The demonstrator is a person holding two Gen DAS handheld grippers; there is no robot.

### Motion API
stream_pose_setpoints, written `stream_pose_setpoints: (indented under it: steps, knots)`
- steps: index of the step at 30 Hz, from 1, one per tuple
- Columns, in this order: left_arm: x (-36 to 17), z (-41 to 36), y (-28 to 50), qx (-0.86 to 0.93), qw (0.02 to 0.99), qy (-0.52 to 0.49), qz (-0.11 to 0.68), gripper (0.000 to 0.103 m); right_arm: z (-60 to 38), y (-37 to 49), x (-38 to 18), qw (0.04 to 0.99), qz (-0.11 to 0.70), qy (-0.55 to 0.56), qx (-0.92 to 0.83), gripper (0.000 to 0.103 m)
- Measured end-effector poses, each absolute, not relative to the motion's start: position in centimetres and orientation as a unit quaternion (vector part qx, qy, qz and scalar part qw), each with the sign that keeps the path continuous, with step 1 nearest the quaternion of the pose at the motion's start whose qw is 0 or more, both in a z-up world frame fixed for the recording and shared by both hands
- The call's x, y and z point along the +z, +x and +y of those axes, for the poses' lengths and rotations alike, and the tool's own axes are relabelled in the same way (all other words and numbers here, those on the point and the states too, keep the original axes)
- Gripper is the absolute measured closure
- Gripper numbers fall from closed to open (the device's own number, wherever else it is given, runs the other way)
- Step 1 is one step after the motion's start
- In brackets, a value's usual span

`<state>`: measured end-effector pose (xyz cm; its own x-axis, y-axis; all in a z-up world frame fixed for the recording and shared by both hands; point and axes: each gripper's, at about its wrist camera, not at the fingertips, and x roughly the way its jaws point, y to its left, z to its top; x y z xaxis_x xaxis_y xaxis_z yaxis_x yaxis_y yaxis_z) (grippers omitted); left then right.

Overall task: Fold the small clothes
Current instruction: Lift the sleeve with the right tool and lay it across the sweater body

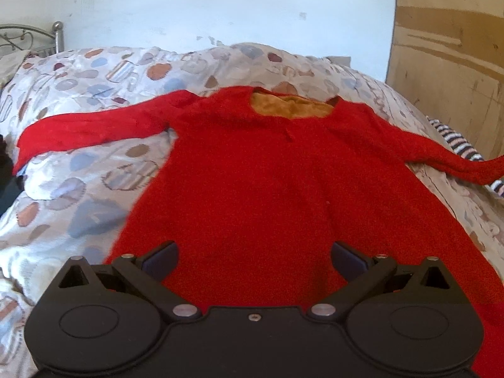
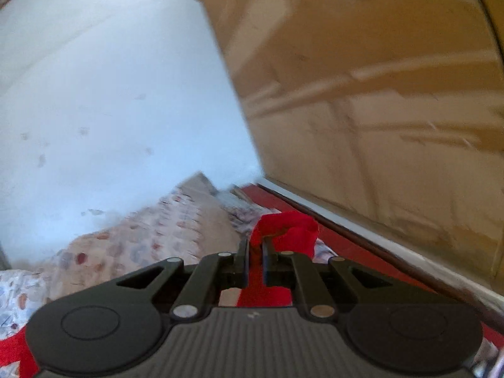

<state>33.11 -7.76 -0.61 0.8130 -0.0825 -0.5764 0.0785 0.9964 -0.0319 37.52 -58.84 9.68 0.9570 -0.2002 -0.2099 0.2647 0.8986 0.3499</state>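
A small red fuzzy garment [image 1: 261, 182] with a tan lining at the neck lies flat on the bed, neck far, both sleeves spread out. My left gripper [image 1: 254, 256] is open and empty, hovering over the garment's lower body. My right gripper [image 2: 255, 245] is shut on the red sleeve end [image 2: 288, 228], which bunches above the fingertips and is lifted off the bed. In the left wrist view that right sleeve [image 1: 466, 163] stretches to the right edge.
A patterned quilt [image 1: 78, 100] covers the bed. A striped cloth [image 1: 456, 141] lies at the right edge. A brown wooden panel [image 2: 378, 94] stands close on the right, a pale wall [image 1: 220, 6] behind, and a metal bed frame [image 1: 56, 34] far left.
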Motion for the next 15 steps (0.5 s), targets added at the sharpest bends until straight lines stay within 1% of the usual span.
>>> stream_pose_setpoints:
  steps: [4,8,12,15]
  knots:
    - [0.3,-5.7,32.7,-0.018,0.954,-0.018,0.298,0.001,-52.5,39.1,14.3,0.986,0.056,0.148,-0.053,0.094]
    - [1.1,-3.2,31.8,0.005,0.957,-0.041,0.288,0.001,-44.8,40.4,17.6,0.992,0.038,0.112,0.037,0.094]
    - [1.6,-0.5,30.7,0.027,0.958,-0.058,0.28,0.001,-36.8,41.3,18.6,0.988,0.04,0.079,0.128,0.094]
    - [1.9,1.5,29.9,0.047,0.958,-0.068,0.276,0.001,-30.9,41.4,17.4,0.981,0.052,0.045,0.181,0.094]
